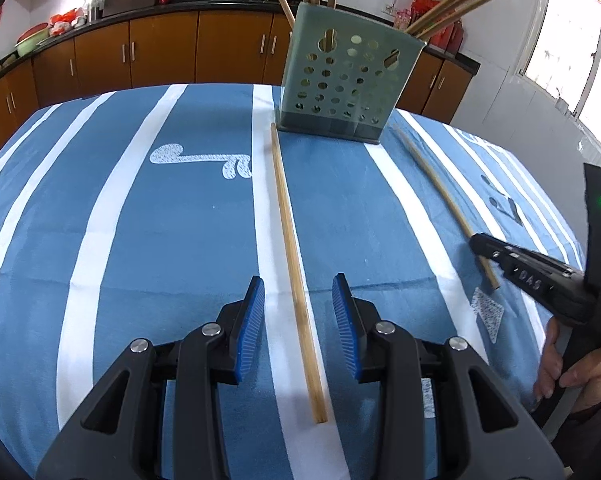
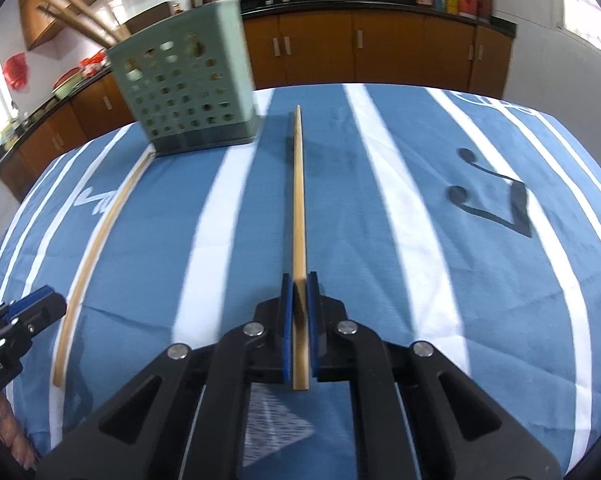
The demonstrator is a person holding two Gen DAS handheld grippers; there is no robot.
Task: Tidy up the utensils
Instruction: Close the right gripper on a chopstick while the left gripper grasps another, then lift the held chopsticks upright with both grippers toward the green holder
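Left gripper [image 1: 298, 300]: jaws spread, straddling a chopstick [image 1: 294, 272] that lay flat on the cloth [image 1: 140, 240].
Holder [image 1: 346, 76]: stood behind, chopsticks inside.
Right gripper [image 2: 299, 288]: jaws pinched a second chopstick [image 2: 298, 200] near its end.

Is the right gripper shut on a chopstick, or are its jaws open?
Shut on it: the right gripper has its blue pads pressed against the chopstick, which points toward the green holder.

Holder [image 1: 350, 76] chopsticks [image 1: 456, 2] cropped at top.
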